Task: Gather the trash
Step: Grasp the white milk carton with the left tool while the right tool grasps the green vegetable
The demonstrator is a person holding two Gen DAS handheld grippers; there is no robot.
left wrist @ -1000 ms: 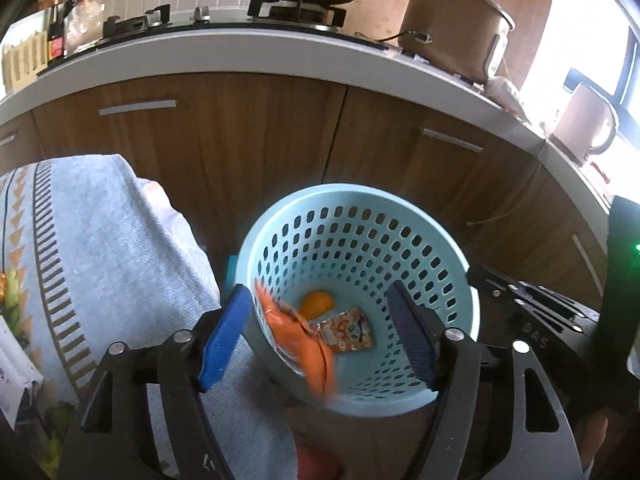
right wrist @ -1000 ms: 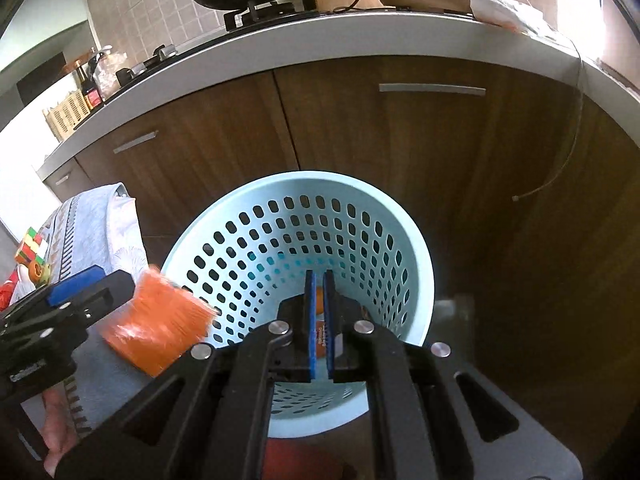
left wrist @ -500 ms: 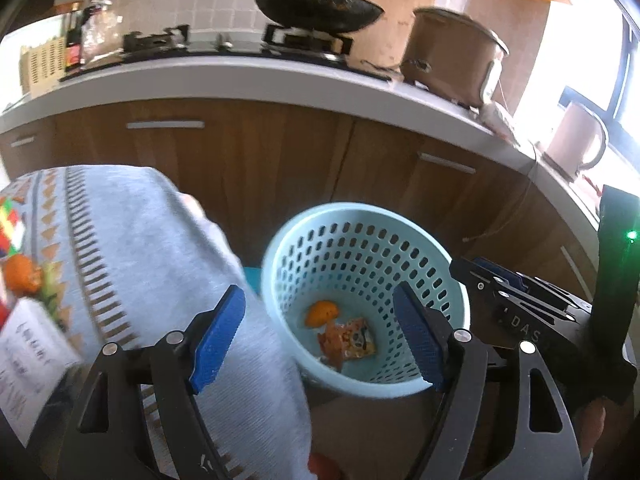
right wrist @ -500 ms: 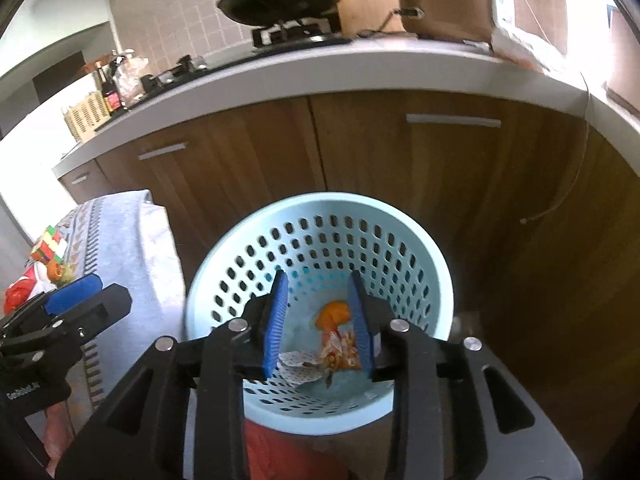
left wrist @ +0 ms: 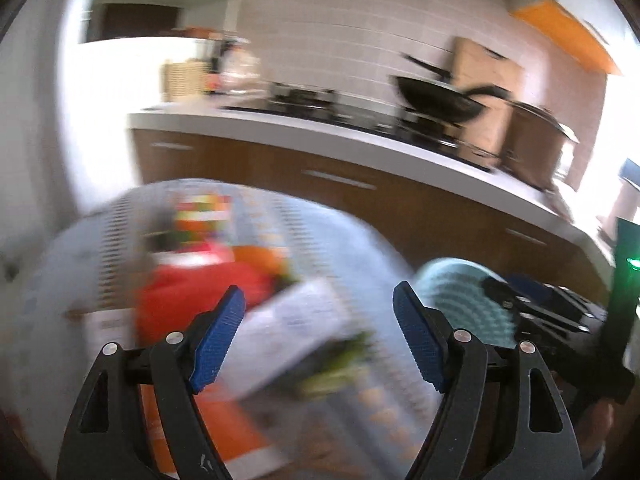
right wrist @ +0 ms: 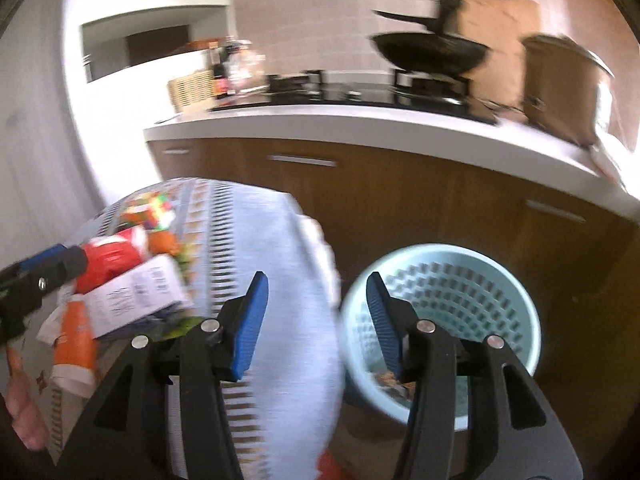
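Observation:
Both views are motion-blurred. My left gripper (left wrist: pixel 320 344) is open and empty above a grey patterned tablecloth (left wrist: pixel 360 248), over a white printed package (left wrist: pixel 288 336) and a red wrapper (left wrist: pixel 192 292). My right gripper (right wrist: pixel 316 320) is open and empty between the table edge and the light blue perforated basket (right wrist: pixel 460 292) on the floor. Wrappers lie in the basket's bottom (right wrist: pixel 392 380). The basket also shows in the left wrist view (left wrist: pixel 460 300). The left gripper shows in the right wrist view (right wrist: pixel 36 280).
More litter lies on the cloth (right wrist: pixel 260 260): an orange packet (right wrist: pixel 76 344), a white package (right wrist: pixel 136 296), a colourful cube (right wrist: pixel 152 208). Brown kitchen cabinets (right wrist: pixel 400 200) with a white counter (right wrist: pixel 360 124), a wok (right wrist: pixel 428 52) and a pot (right wrist: pixel 560 80) stand behind.
Both grippers swung left and up, away from the basket toward the table. The right gripper opened and dropped its wrapper into the basket. The orange wrapper fell from the left gripper into the basket.

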